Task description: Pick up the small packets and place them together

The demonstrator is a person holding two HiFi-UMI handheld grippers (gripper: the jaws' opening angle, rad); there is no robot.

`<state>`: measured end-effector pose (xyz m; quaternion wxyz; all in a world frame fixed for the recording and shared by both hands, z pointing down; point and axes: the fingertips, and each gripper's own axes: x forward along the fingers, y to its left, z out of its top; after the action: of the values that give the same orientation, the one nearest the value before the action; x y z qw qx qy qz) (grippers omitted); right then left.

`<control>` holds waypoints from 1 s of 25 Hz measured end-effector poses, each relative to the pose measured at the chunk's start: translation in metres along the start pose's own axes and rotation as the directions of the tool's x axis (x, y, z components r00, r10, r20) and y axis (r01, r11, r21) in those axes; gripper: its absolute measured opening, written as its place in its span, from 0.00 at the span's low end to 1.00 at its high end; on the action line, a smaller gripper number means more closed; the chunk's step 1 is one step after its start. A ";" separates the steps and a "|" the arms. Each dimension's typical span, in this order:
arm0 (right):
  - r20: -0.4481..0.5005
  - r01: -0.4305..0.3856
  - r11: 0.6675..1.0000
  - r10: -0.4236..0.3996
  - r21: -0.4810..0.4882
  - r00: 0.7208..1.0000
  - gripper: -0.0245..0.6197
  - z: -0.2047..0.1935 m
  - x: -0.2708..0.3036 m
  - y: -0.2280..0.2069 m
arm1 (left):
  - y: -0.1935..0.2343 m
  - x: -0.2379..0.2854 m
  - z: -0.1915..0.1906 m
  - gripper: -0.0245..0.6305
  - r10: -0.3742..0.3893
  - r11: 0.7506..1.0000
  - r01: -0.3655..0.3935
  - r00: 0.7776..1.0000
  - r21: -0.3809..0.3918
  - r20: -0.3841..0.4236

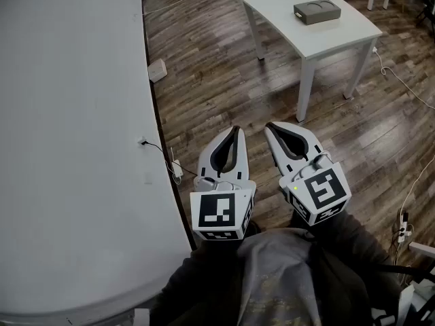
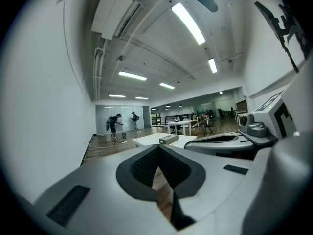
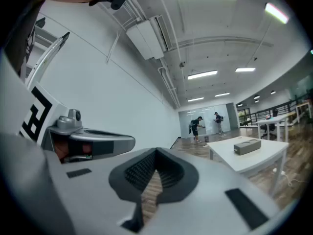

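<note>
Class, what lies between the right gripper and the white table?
Between the right gripper and the white table lies only bare wood floor, as the head view shows.

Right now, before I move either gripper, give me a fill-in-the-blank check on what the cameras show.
The fingers of the left gripper and the right gripper are both ____, with nothing held.
Below them lies a floor of ____ planks.
The grey box rests ____ the white table.
The number of small packets in view is ____.
Missing words: shut; wooden; on; zero.
</note>
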<state>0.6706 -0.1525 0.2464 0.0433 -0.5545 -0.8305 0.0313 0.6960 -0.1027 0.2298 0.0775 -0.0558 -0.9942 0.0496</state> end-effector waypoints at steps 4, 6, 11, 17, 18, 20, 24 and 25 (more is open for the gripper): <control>-0.002 0.002 1.000 -0.002 0.006 1.000 0.05 -0.004 -0.009 -0.024 | -0.020 0.016 -0.004 0.04 -0.002 1.000 0.002 1.000 -0.002 -0.010; -0.002 -0.003 1.000 0.003 0.011 1.000 0.05 -0.005 -0.012 -0.036 | -0.029 0.025 -0.003 0.04 0.000 1.000 0.000 1.000 -0.001 -0.016; 0.005 -0.039 0.999 0.039 0.032 0.999 0.05 -0.005 -0.020 -0.060 | -0.050 0.044 -0.003 0.04 0.022 1.000 -0.023 0.999 -0.019 -0.032; -0.008 -0.121 0.989 0.122 0.083 0.993 0.05 -0.017 -0.012 -0.066 | -0.056 0.059 -0.027 0.04 0.051 0.997 -0.055 0.995 -0.046 -0.092; -0.018 -0.129 0.988 0.130 0.082 0.991 0.05 -0.020 -0.008 -0.066 | -0.051 0.061 -0.029 0.04 0.061 0.996 -0.067 0.993 -0.053 -0.097; -0.037 -0.137 0.987 0.140 0.081 0.989 0.05 -0.026 0.004 -0.065 | -0.037 0.065 -0.033 0.04 0.080 0.994 -0.086 0.992 -0.063 -0.100; -0.072 -0.137 0.987 0.144 0.088 0.987 0.05 -0.039 0.042 -0.066 | -0.003 0.082 -0.046 0.04 0.099 0.990 -0.109 0.989 -0.089 -0.112; -0.082 -0.138 0.987 0.145 0.086 0.986 0.05 -0.041 0.055 -0.066 | 0.007 0.087 -0.049 0.04 0.102 0.989 -0.113 0.988 -0.097 -0.114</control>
<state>0.5933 -0.1274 0.2962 0.0993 -0.6106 -0.7845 0.0430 0.6190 -0.0806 0.2901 0.1256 -0.1159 -0.9853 -0.0007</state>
